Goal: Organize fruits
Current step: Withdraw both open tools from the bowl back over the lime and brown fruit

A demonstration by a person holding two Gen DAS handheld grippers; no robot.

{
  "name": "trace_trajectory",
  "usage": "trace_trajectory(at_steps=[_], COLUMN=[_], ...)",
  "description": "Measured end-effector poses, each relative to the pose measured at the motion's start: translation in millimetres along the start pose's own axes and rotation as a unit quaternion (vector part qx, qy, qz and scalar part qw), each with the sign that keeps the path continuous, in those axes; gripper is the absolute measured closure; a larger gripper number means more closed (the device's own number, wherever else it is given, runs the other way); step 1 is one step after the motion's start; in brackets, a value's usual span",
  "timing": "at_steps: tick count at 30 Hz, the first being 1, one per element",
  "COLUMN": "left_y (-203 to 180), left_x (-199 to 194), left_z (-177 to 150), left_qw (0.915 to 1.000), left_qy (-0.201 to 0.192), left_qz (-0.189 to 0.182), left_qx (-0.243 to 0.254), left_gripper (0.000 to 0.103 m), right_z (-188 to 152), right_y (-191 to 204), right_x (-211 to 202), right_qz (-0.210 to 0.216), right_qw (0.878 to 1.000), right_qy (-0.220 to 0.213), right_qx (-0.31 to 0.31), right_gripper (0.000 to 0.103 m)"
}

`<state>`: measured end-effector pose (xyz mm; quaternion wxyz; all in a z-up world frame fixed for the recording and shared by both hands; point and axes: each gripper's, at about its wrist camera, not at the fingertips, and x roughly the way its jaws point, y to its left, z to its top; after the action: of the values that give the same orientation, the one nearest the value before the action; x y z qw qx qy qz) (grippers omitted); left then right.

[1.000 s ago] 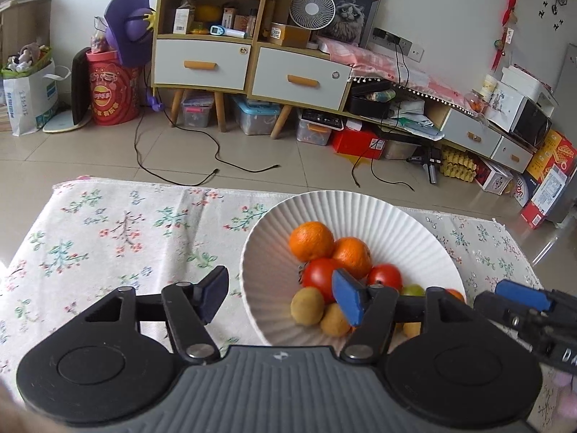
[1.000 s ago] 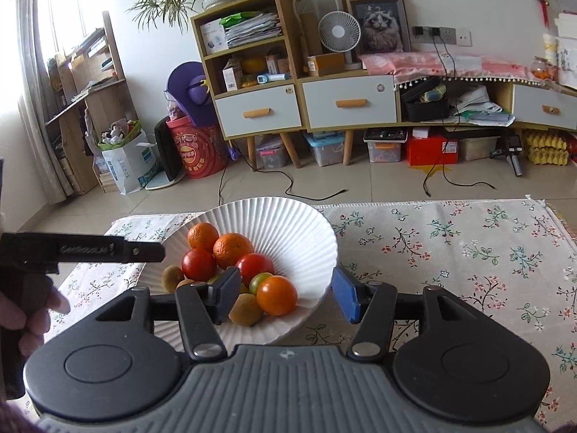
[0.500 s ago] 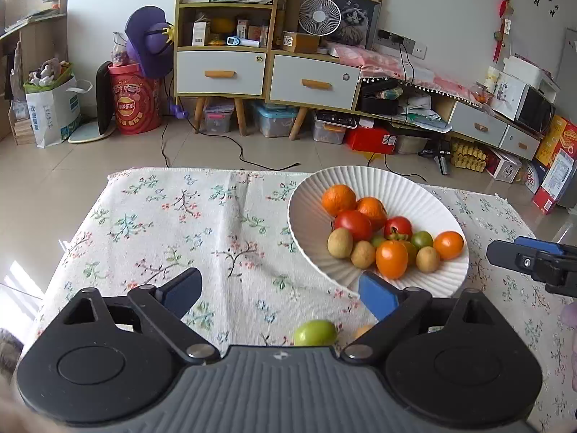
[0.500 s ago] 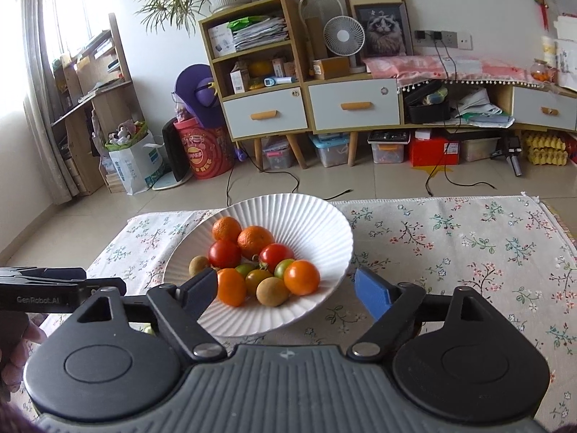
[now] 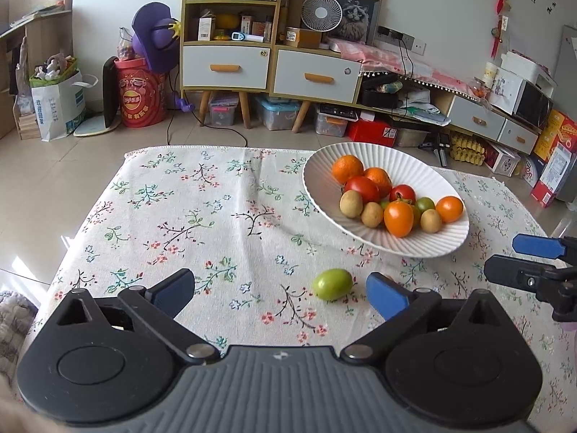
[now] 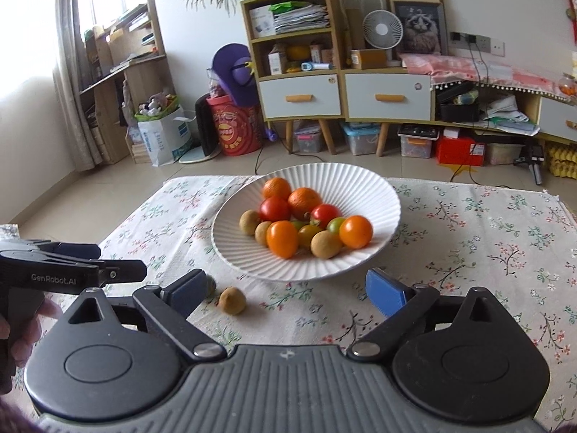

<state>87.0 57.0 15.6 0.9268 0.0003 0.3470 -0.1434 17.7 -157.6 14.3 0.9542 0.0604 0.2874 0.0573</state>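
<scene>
A white ribbed bowl [image 5: 414, 245] [image 6: 364, 187] on the floral cloth holds several oranges, tomatoes and small brown fruits. A green fruit [image 5: 331, 284] lies on the cloth in front of the bowl, between my left gripper's fingers and nearer the right one. A small brown fruit [image 6: 232, 300] lies on the cloth in front of the bowl in the right wrist view; the green fruit [image 6: 211, 284] peeks out behind my right gripper's left finger. My left gripper [image 5: 279, 294] is open and empty. My right gripper [image 6: 285, 294] is open and empty; it also shows in the left wrist view [image 5: 533, 259].
The floral tablecloth [image 5: 187, 216] covers a low table. Beyond its far edge is tiled floor, then a shelf cabinet with drawers [image 5: 230, 65], a red drum [image 5: 139, 97], storage boxes and cables.
Both grippers have pulled back from the bowl and opened wider. The green and brown fruits on the cloth have come into view in front of the bowl.
</scene>
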Motion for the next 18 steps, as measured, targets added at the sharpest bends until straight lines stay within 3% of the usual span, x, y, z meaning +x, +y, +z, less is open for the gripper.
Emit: trace_trajectory(at_steps=[18], left_y=[10.8], left_x=[13.2], left_z=[-27.8], left_qw=[0.9987], left_qy=[0.013], left_qz=[0.028], left_qx=[0.040], left_gripper=[0.000], right_z=[-31.8], right_y=[24.8], right_x=[18.3], right_qz=[0.002], right_qw=[0.997], right_qy=[0.049], right_qx=[-0.059], right_gripper=[0.004])
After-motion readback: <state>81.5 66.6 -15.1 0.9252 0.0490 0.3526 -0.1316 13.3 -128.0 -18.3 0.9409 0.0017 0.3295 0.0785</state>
